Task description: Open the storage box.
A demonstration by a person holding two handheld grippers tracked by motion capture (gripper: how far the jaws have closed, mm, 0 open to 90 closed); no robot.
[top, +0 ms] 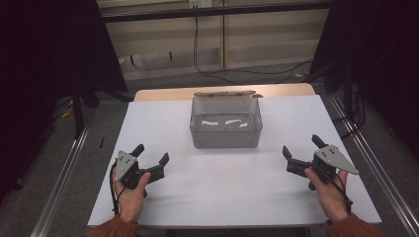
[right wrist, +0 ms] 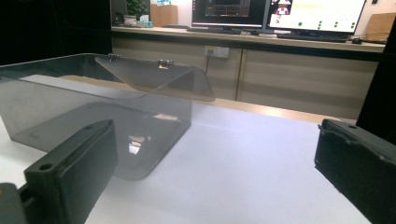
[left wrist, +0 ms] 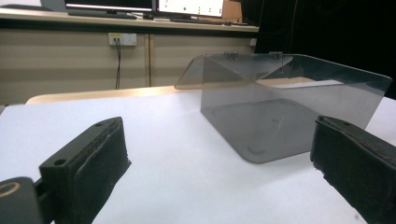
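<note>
A clear smoky plastic box (top: 226, 123) stands in the middle of the white table (top: 232, 197), its hinged lid folded back behind it. It looks empty. My left gripper (top: 150, 153) rests near the front left, held by a hand, jaws wide apart with nothing between them. My right gripper (top: 303, 146) sits near the front right, also open and empty. In the left gripper view the box (left wrist: 285, 107) lies ahead and to the right of the gripper (left wrist: 219, 163). In the right gripper view the box (right wrist: 93, 107) lies ahead on the left of the gripper (right wrist: 215, 168).
The white sheet covers a wooden tabletop (top: 163, 93) that shows at the far edge. Metal rails (top: 64, 173) run along both sides on the floor. Cables (top: 207, 69) hang at the back wall. Monitors (right wrist: 275, 14) stand on a far counter.
</note>
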